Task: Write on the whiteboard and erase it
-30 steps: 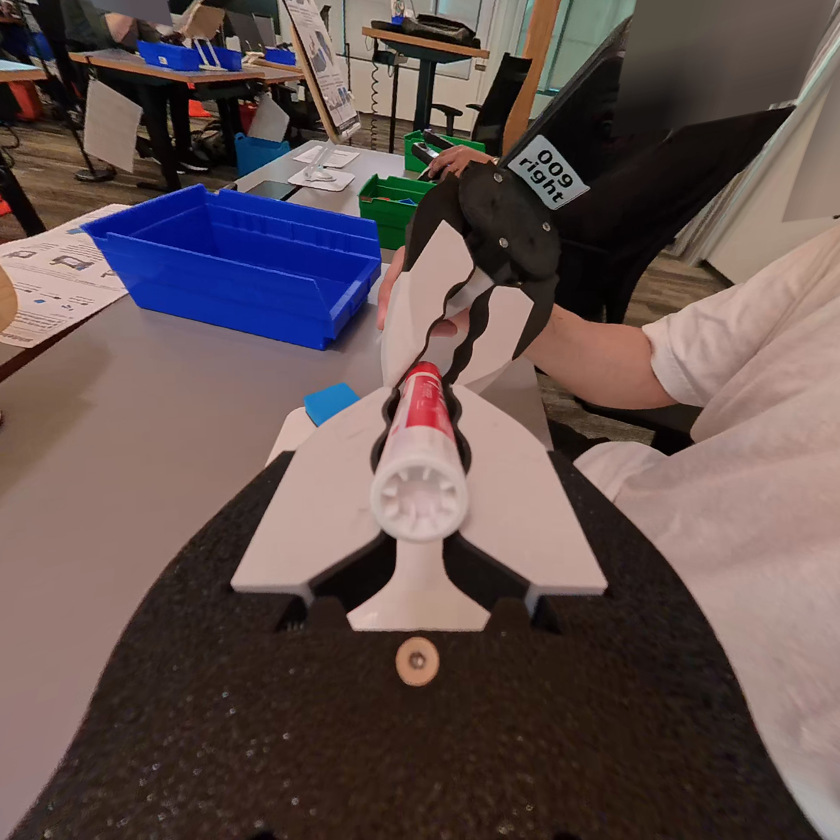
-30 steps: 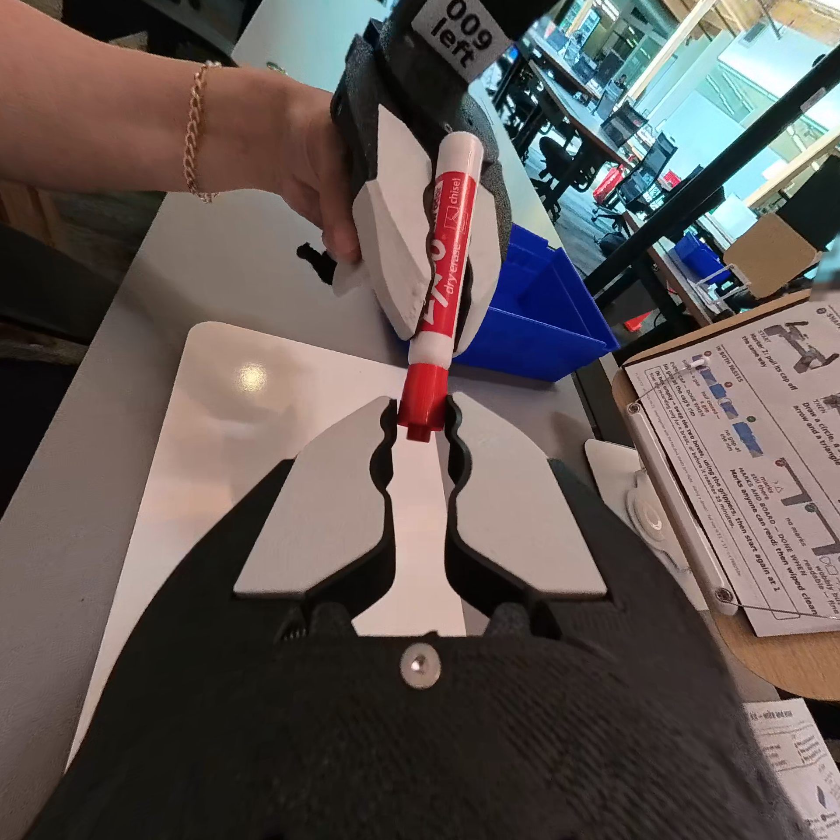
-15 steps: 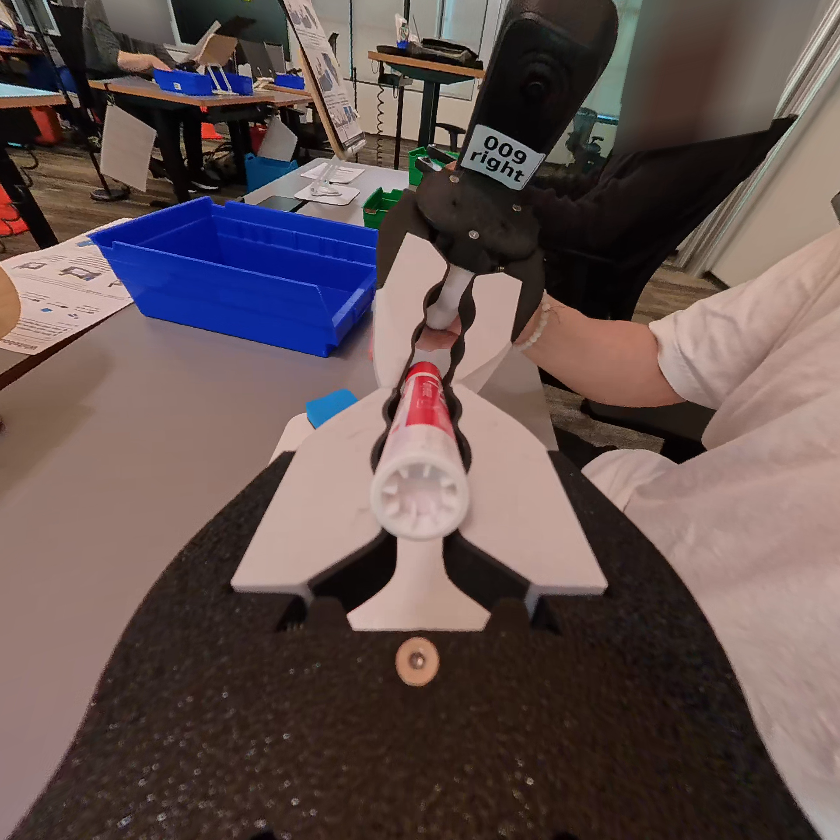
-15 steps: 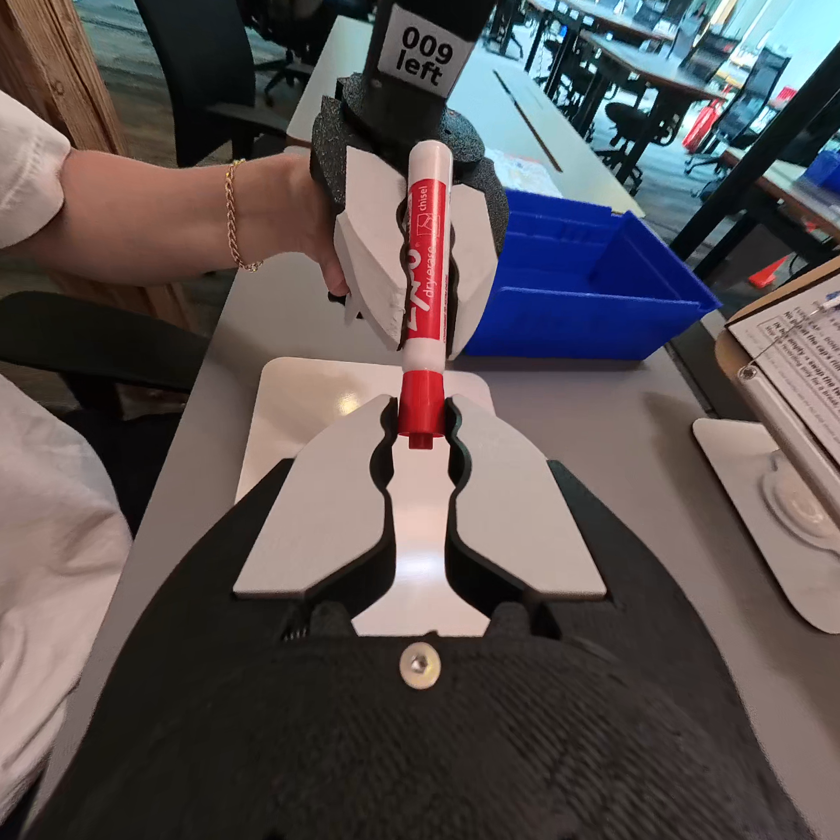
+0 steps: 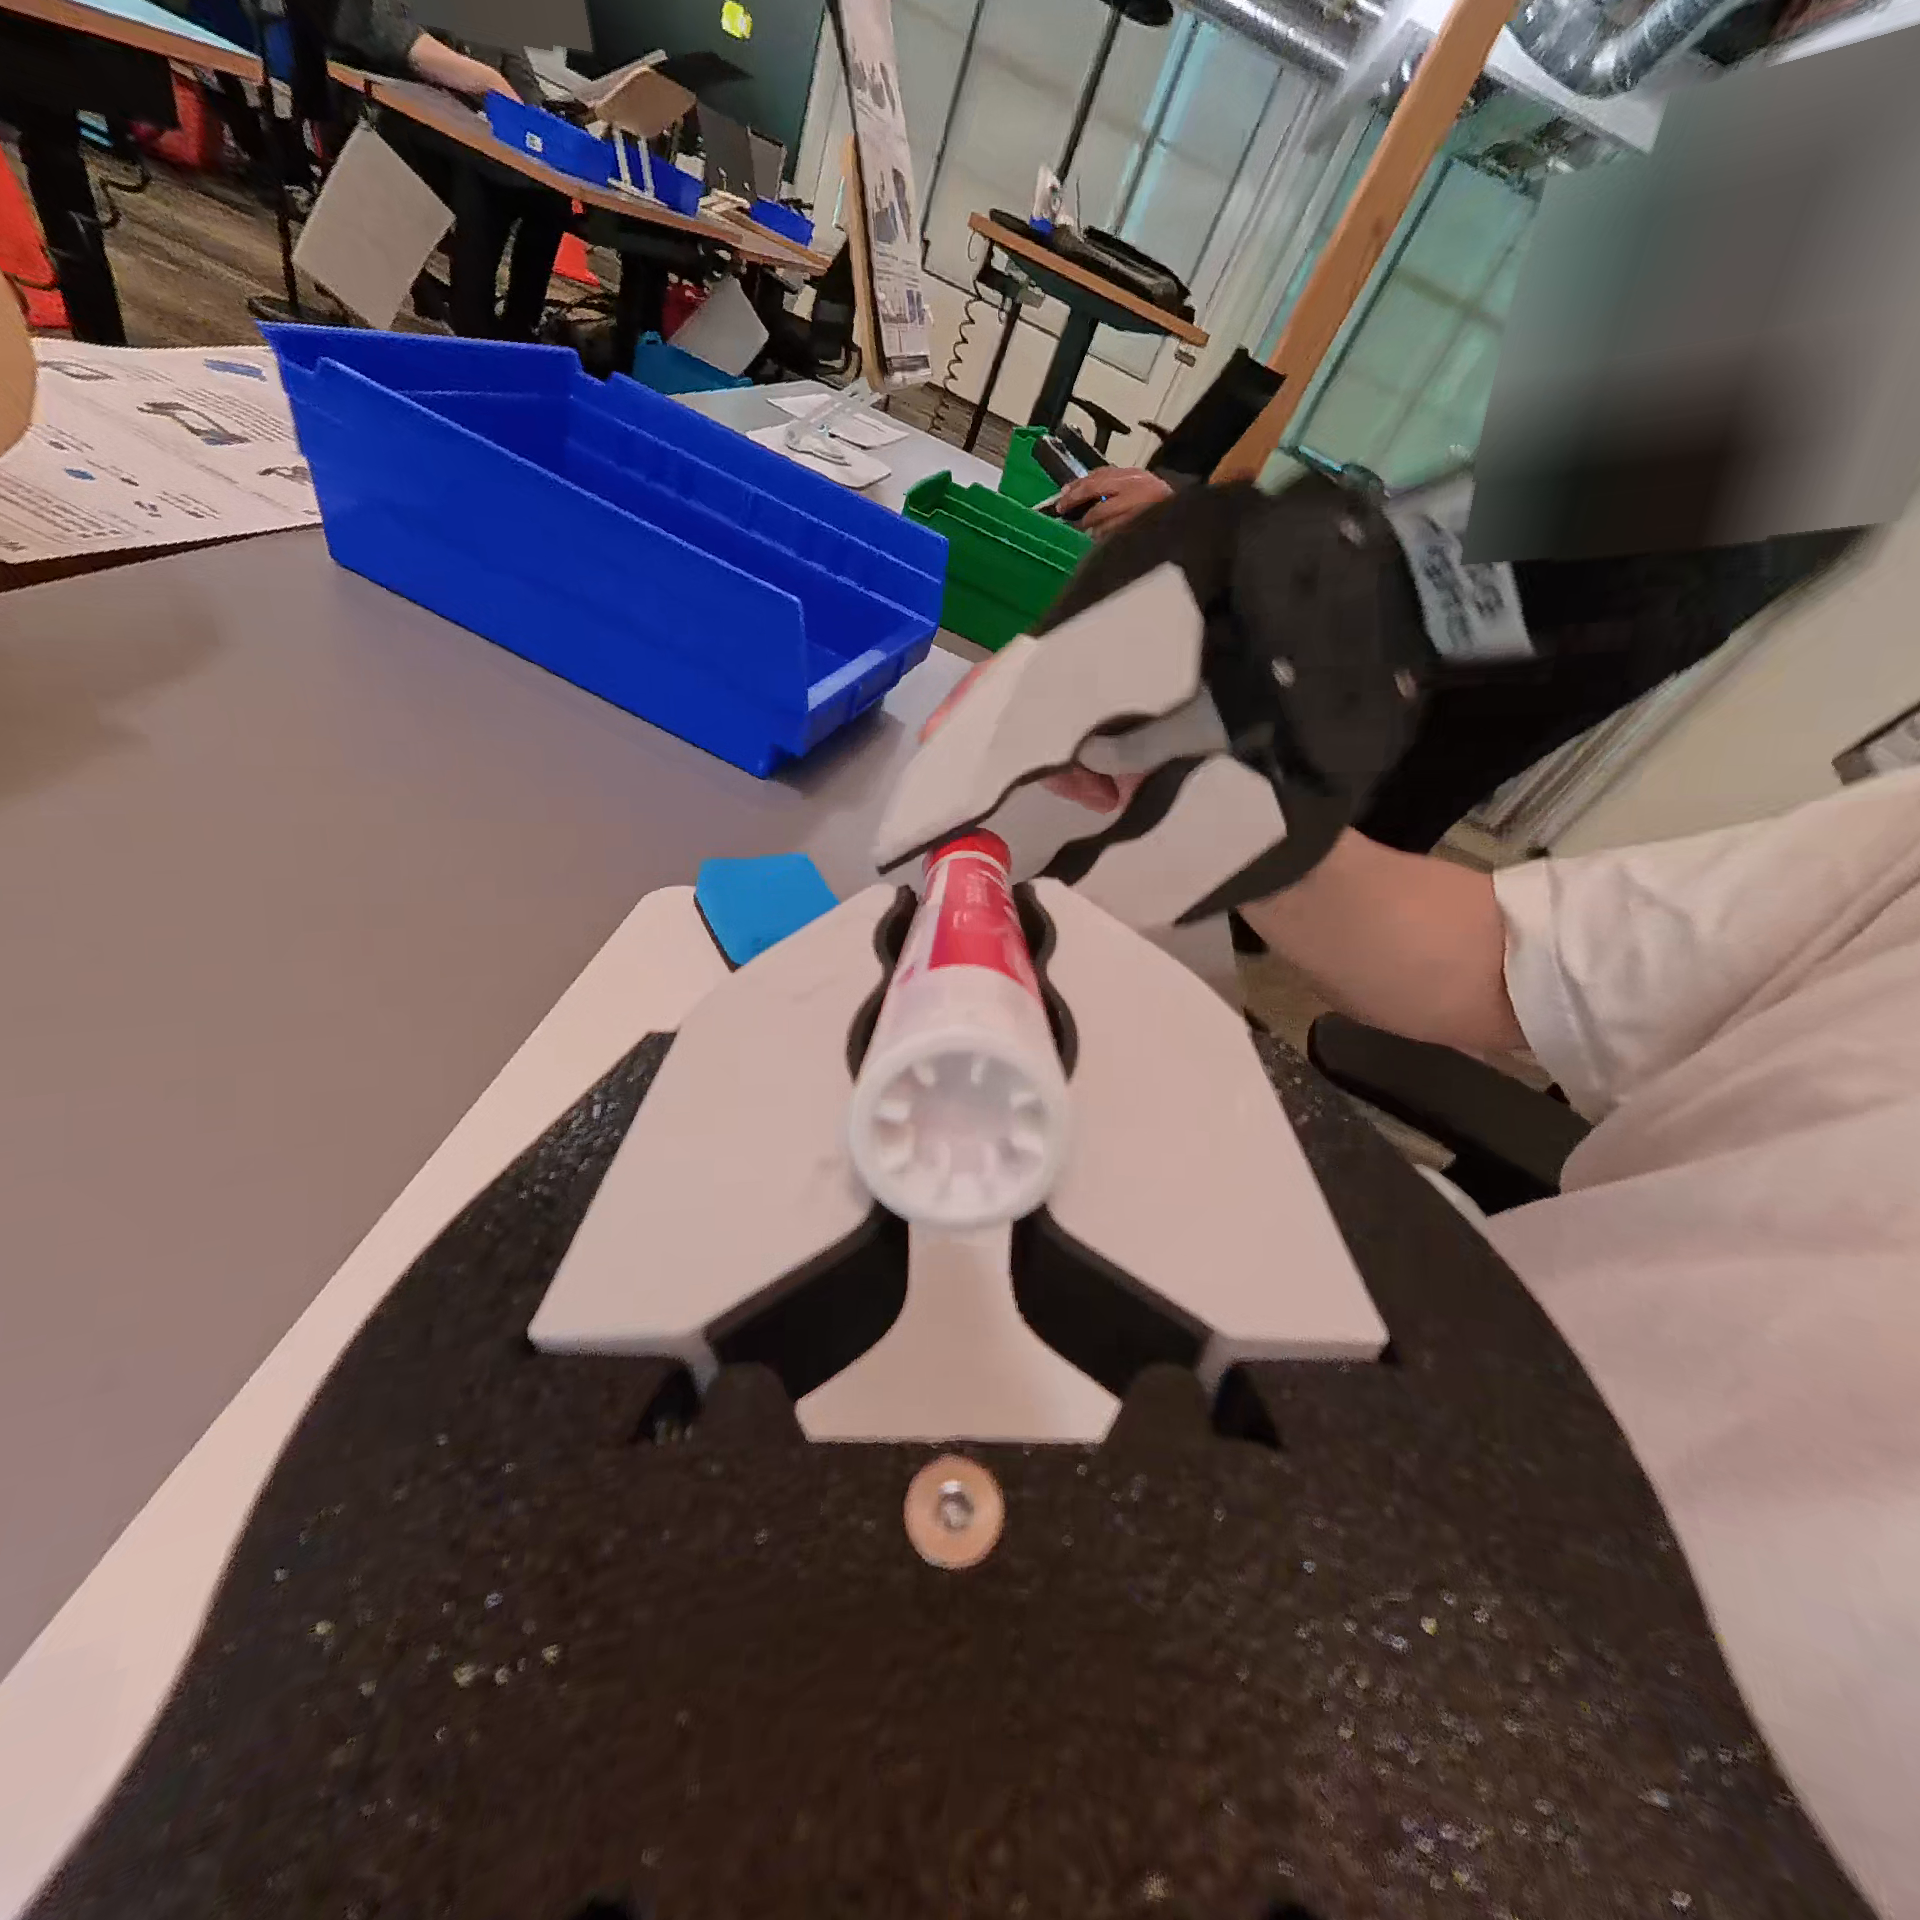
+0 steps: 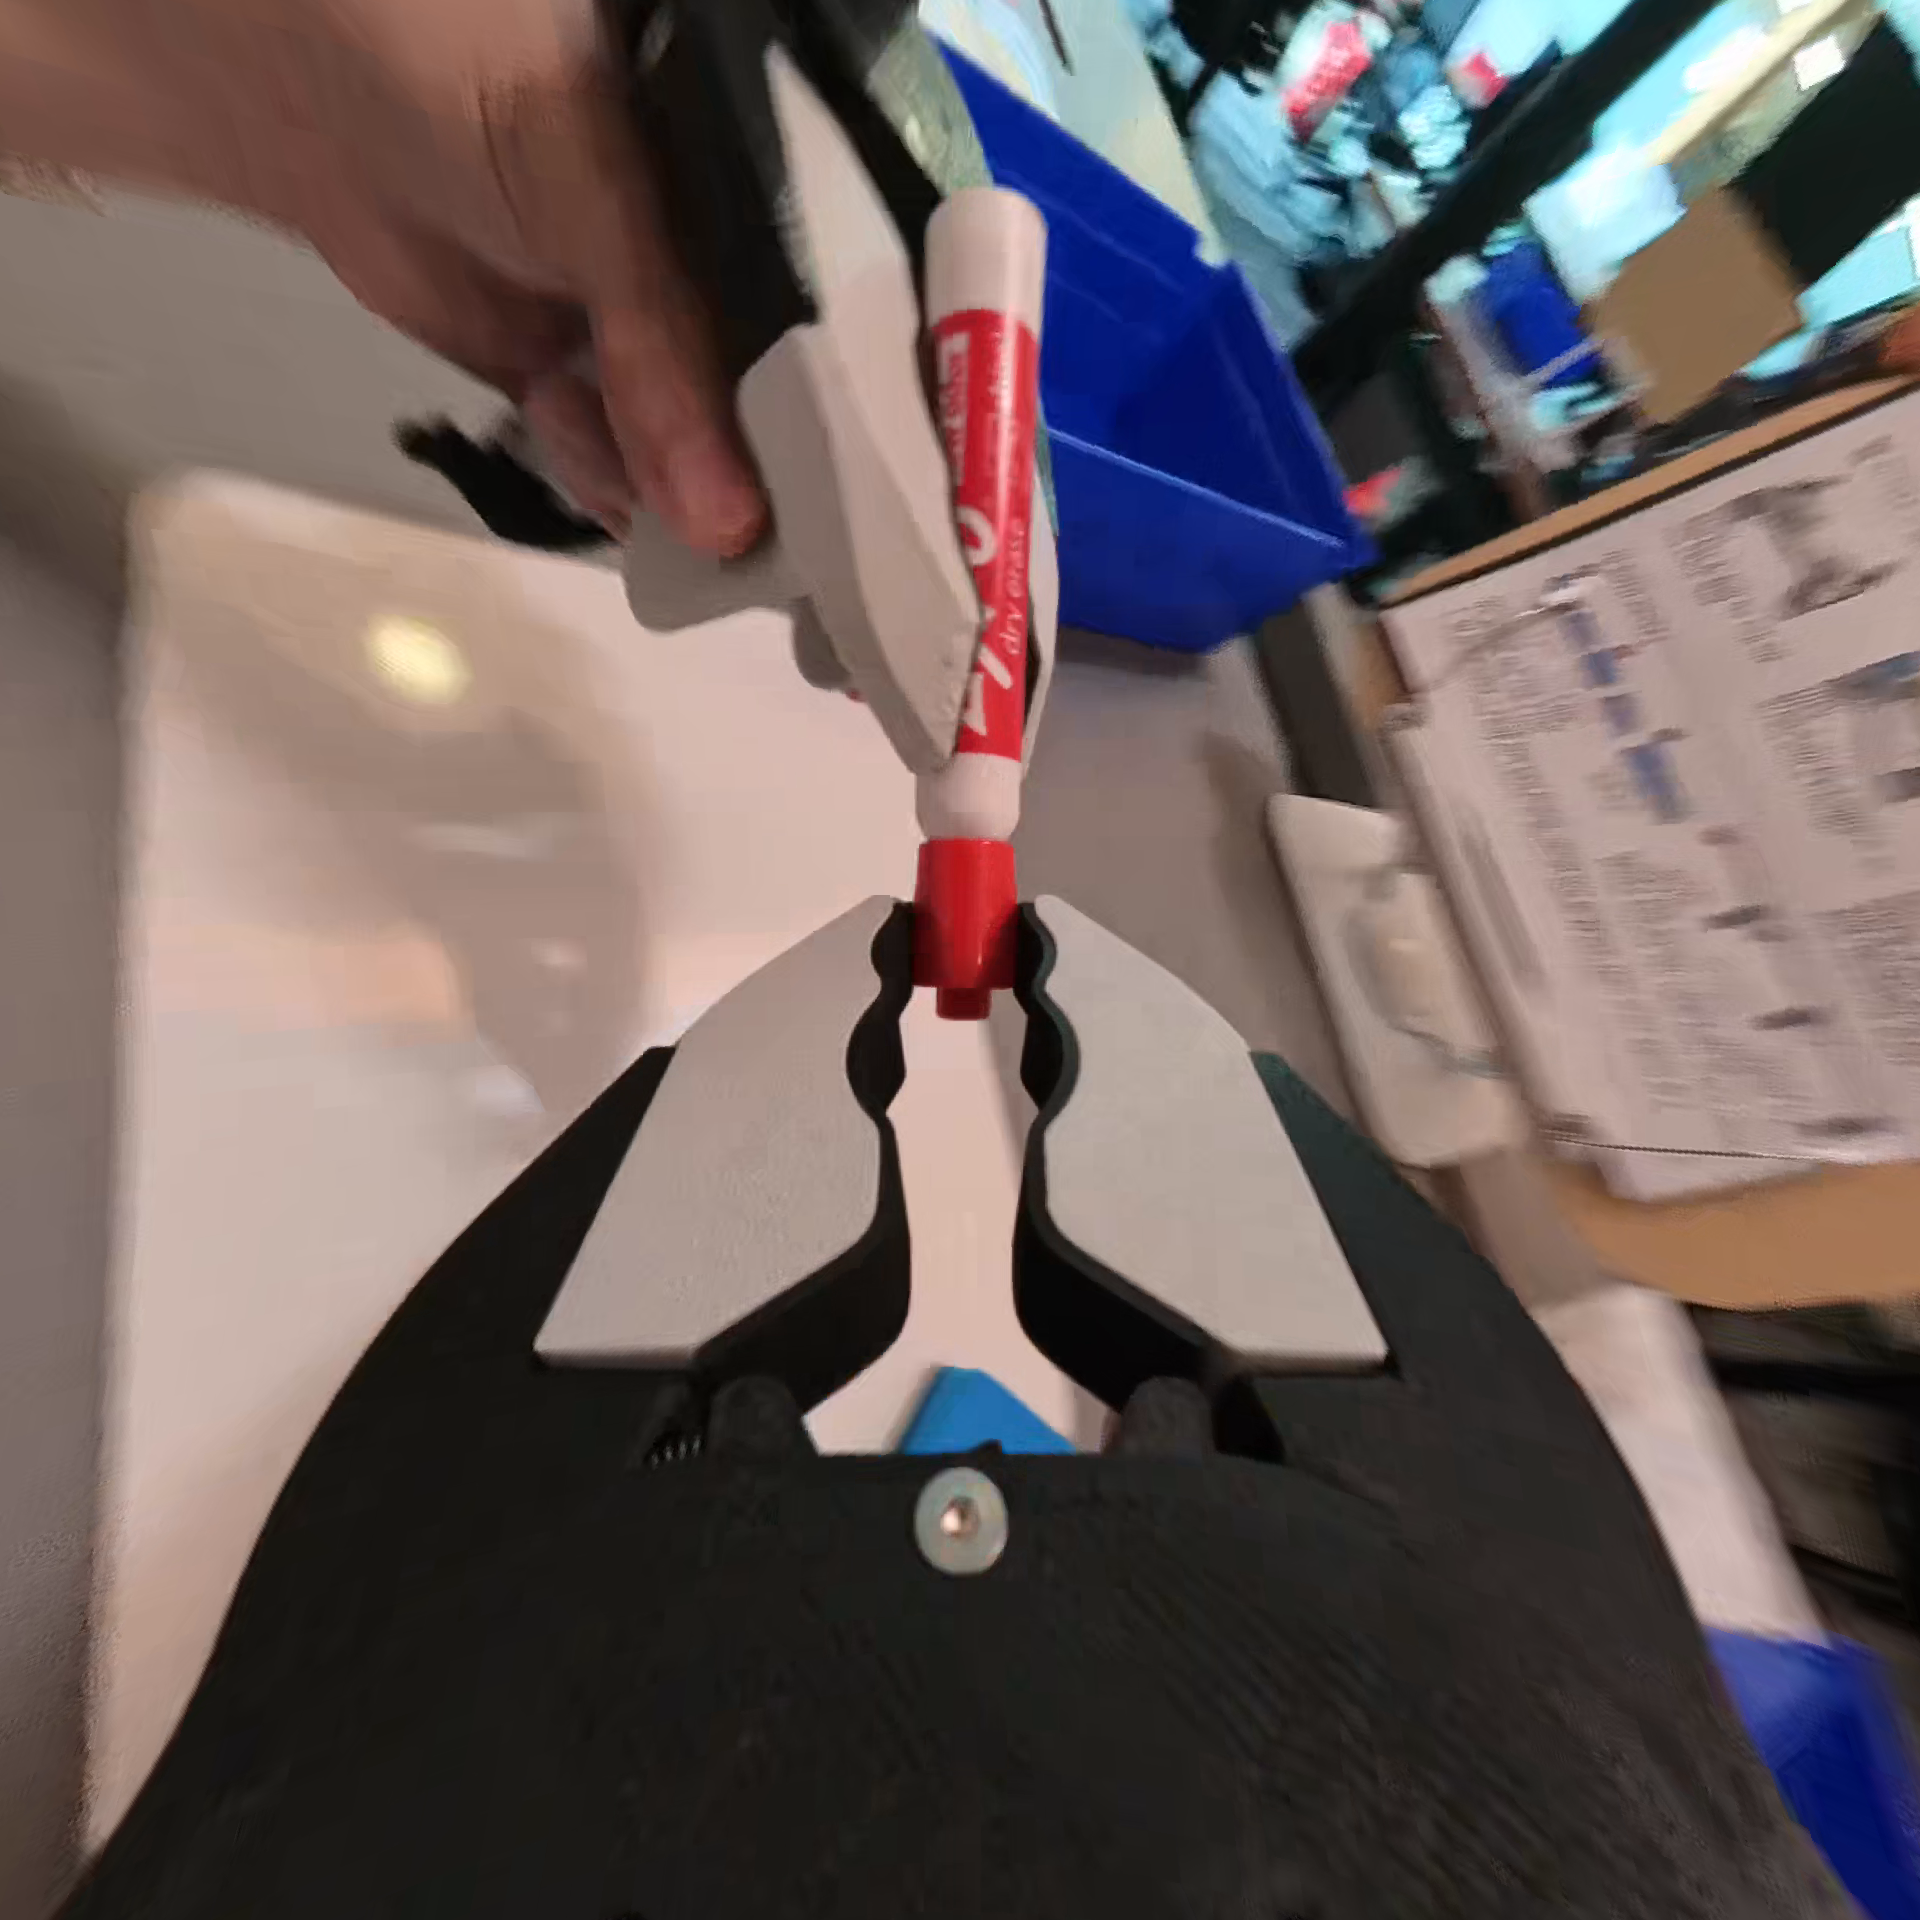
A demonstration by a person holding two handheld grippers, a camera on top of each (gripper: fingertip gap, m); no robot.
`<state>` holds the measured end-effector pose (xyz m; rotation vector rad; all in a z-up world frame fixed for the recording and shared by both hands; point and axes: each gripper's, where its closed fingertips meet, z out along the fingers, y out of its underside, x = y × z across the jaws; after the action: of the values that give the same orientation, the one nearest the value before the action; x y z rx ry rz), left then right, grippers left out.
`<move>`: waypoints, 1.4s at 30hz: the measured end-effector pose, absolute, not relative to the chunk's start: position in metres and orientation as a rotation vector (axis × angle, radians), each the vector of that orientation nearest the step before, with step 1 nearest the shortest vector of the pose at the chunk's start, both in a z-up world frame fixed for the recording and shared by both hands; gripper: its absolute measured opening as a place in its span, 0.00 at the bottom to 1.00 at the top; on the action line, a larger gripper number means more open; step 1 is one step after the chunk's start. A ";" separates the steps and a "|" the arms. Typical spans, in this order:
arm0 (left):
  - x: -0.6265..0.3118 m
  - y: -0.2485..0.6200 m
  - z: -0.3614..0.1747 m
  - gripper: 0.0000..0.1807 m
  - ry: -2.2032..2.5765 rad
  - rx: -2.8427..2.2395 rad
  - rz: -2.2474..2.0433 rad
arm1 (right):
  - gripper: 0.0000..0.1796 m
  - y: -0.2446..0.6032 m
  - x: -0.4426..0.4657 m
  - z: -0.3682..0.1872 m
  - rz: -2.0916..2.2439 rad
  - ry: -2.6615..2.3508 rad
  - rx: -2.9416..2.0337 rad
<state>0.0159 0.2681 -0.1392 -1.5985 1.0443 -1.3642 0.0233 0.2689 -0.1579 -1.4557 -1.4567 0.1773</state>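
Observation:
My left gripper [image 5: 961,909] is shut on the barrel of a red-and-white marker [image 5: 961,1039], whose back end faces the camera. My right gripper [image 6: 961,920] is shut on the marker's red cap [image 6: 961,930]. A narrow white neck shows between the cap and the barrel [image 6: 982,540]. Both grippers hold the marker above the whiteboard [image 6: 416,831], which lies flat on the grey table [image 5: 312,831]. A blue eraser [image 5: 764,904] rests at the whiteboard's far edge [image 5: 623,987]; it also shows under my right gripper [image 6: 977,1408]. The right gripper [image 5: 1049,790] shows tilted in the left wrist view.
A blue bin [image 5: 582,540] stands on the table beyond the whiteboard, with a green bin [image 5: 987,551] behind it. A printed instruction sheet on a stand [image 6: 1714,779] is at the right. The person's arm and white sleeve [image 5: 1558,987] are close on the right.
Both grippers have tilted and shifted, and the right view is blurred by motion. The cap now sits slightly off the barrel, baring a white neck that did not show before.

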 end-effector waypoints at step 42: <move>-0.072 0.288 -0.201 0.11 1.050 -1.691 -0.770 | 0.11 0.257 0.109 -0.242 0.420 -1.030 -1.826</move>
<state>-0.0724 0.2882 -0.2009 -1.6910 1.0501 -0.7699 0.1086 0.2572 -0.2421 -1.8264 -1.0296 0.4202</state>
